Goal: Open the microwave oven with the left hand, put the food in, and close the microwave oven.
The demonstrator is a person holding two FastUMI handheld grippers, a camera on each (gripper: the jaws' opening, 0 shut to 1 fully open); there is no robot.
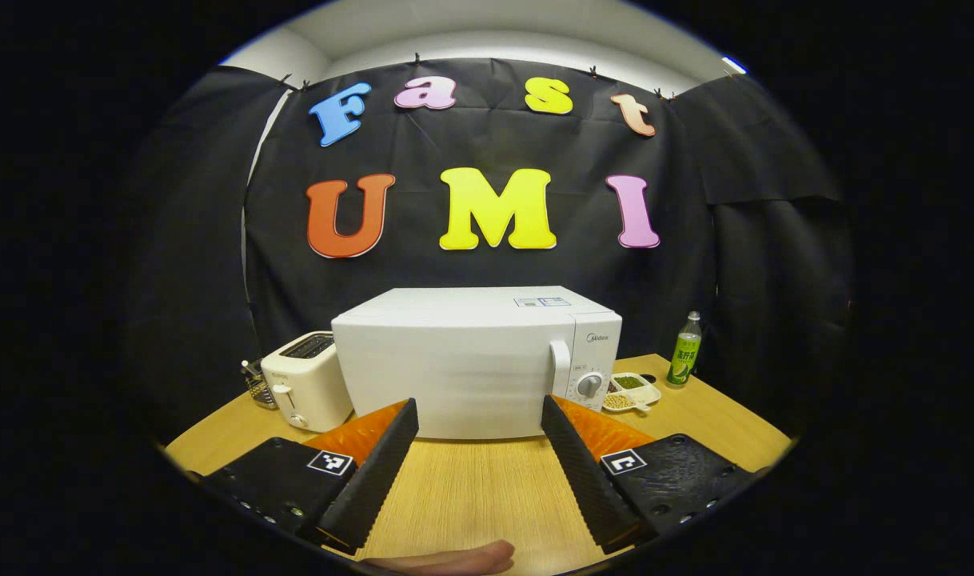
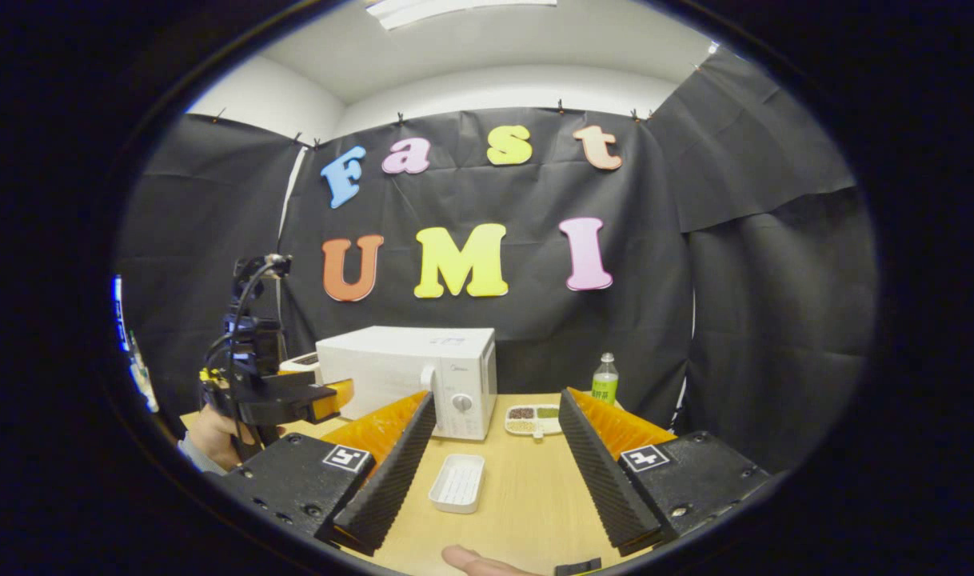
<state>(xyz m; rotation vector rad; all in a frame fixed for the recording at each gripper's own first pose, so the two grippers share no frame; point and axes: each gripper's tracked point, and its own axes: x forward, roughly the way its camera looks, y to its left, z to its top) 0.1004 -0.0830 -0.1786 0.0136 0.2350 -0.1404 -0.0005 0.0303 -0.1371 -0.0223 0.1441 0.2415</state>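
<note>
The white microwave (image 1: pixel 463 360) stands on the wooden table (image 1: pixel 487 488) with its door closed; the handle (image 1: pixel 560 366) and a dial (image 1: pixel 589 386) sit at its right side. My left gripper (image 1: pixel 479 402) is open, short of the microwave's front and aimed at it, holding nothing. In the right gripper view the microwave (image 2: pixel 407 372) is left of centre, and a white rectangular tray (image 2: pixel 458 483) lies on the table before it. My right gripper (image 2: pixel 496 396) is open above and behind that tray. The left gripper (image 2: pixel 327 400) hangs left of the microwave, held by a hand (image 2: pixel 215 436).
A white toaster (image 1: pixel 307 388) and a wire utensil basket (image 1: pixel 259 386) stand left of the microwave. A divided dish of beans (image 1: pixel 632 390) and a green bottle (image 1: pixel 684 350) are to its right. Bare table lies in front.
</note>
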